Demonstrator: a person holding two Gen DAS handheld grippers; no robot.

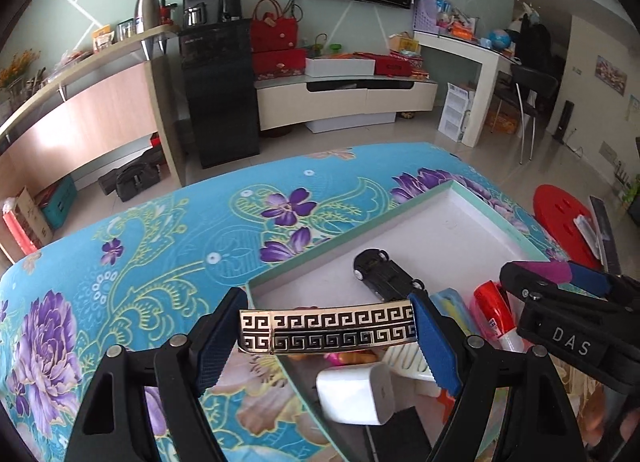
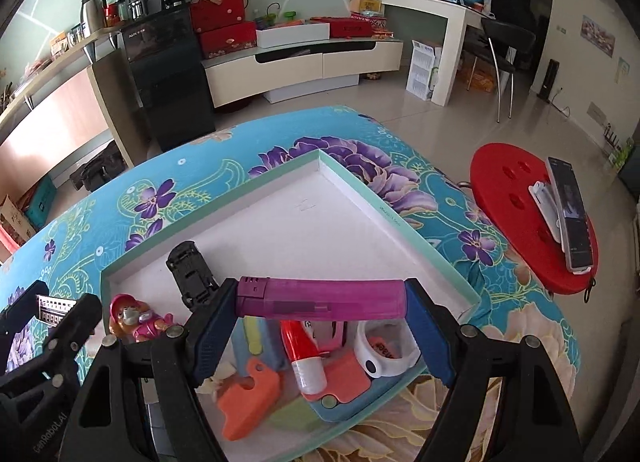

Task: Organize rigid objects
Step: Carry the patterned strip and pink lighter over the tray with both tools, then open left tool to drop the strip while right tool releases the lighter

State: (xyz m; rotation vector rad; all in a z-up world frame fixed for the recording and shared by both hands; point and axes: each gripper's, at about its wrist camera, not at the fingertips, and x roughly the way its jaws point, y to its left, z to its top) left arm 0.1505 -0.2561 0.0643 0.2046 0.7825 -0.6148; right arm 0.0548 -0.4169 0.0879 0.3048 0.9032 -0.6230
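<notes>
My left gripper (image 1: pixel 326 332) is shut on a gold and black patterned bar (image 1: pixel 326 330), held crosswise above the near left edge of a shallow white box with a mint rim (image 1: pixel 348 236). My right gripper (image 2: pixel 320 300) is shut on a purple lighter (image 2: pixel 320 298), held crosswise over the same box (image 2: pixel 348 177). The right gripper also shows at the right of the left wrist view (image 1: pixel 560 276). Inside the box lie a black toy car (image 2: pixel 192 272), a pink toy figure (image 2: pixel 138 318), a red tube (image 2: pixel 300 354), orange pieces (image 2: pixel 248 398) and a white ring (image 2: pixel 384 350).
The box sits on a table with a blue floral cloth (image 1: pixel 160 246). A white charger block (image 1: pixel 356 392) lies below the left gripper. A red stool (image 2: pixel 532 221) with a phone (image 2: pixel 570 213) stands to the right. Cabinets and a TV stand line the far wall.
</notes>
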